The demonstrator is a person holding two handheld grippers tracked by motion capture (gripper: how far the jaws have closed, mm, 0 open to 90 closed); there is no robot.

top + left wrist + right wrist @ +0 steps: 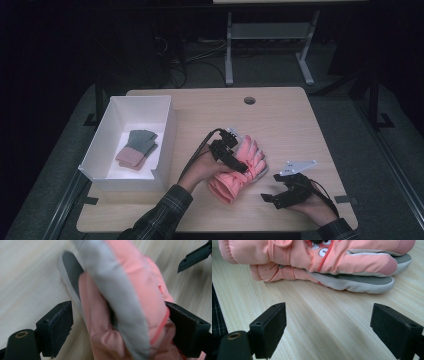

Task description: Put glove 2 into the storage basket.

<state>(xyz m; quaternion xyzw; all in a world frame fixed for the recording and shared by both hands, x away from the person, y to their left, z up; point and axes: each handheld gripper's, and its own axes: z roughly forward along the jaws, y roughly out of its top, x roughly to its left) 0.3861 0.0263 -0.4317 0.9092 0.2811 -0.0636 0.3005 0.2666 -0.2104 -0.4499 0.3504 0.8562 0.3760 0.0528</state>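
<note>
gloves (pixel 239 170) mid-table, white bin (pixel 167 131) left

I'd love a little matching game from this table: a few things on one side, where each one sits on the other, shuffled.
Things:
1. pink ski gloves
2. grey and pink knit gloves
3. right claw
4. round hole

Places:
A. inside the white box
B. at the table's far edge
C. between the jaws of the left claw, mid-table
D. open over bare wood, beside the pink gloves

Pairs: 1-C, 2-A, 3-D, 4-B
</note>
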